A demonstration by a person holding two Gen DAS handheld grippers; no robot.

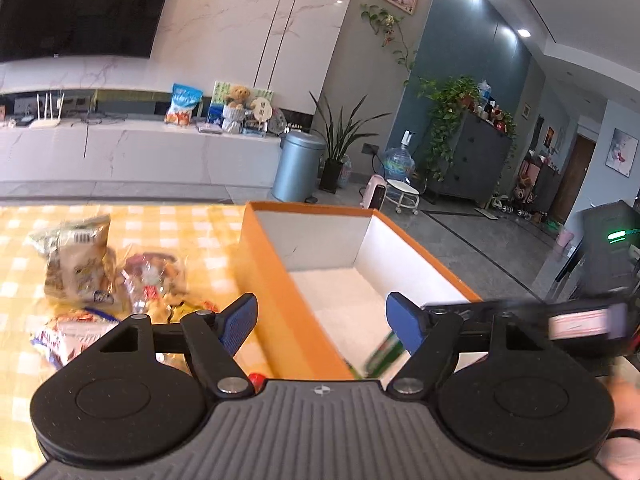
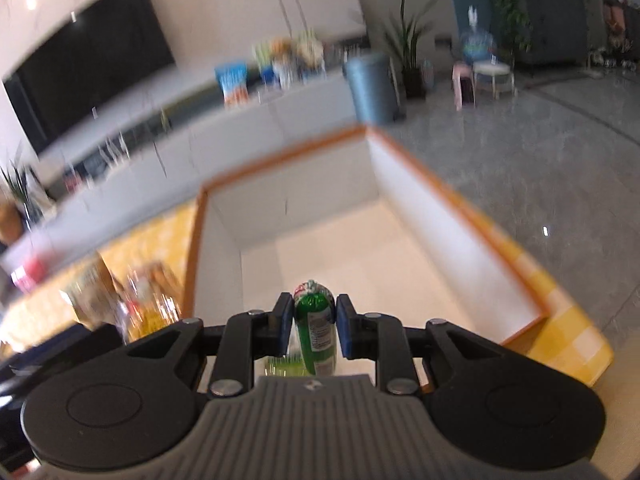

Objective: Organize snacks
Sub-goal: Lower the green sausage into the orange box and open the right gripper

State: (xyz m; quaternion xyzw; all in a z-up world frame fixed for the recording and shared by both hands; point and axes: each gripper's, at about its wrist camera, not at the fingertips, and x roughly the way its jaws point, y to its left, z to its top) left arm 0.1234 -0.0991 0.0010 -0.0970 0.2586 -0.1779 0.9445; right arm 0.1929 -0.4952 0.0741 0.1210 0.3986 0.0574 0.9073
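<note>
An orange box (image 1: 276, 292) with a white inside stands on the yellow checked tablecloth (image 1: 192, 224); it also shows in the right wrist view (image 2: 412, 200). My right gripper (image 2: 314, 322) is shut on a green snack packet (image 2: 316, 328) and holds it over the near end of the box. The same packet shows blurred in the left wrist view (image 1: 386, 354). My left gripper (image 1: 322, 320) is open and empty, straddling the box's left wall. Several snack packets (image 1: 80, 264) lie on the cloth left of the box.
The right gripper's body (image 1: 560, 324) reaches in from the right, close to my left gripper. The table ends just beyond the box; past it are grey floor, a metal bin (image 1: 298, 164) and a white TV bench (image 1: 140, 148).
</note>
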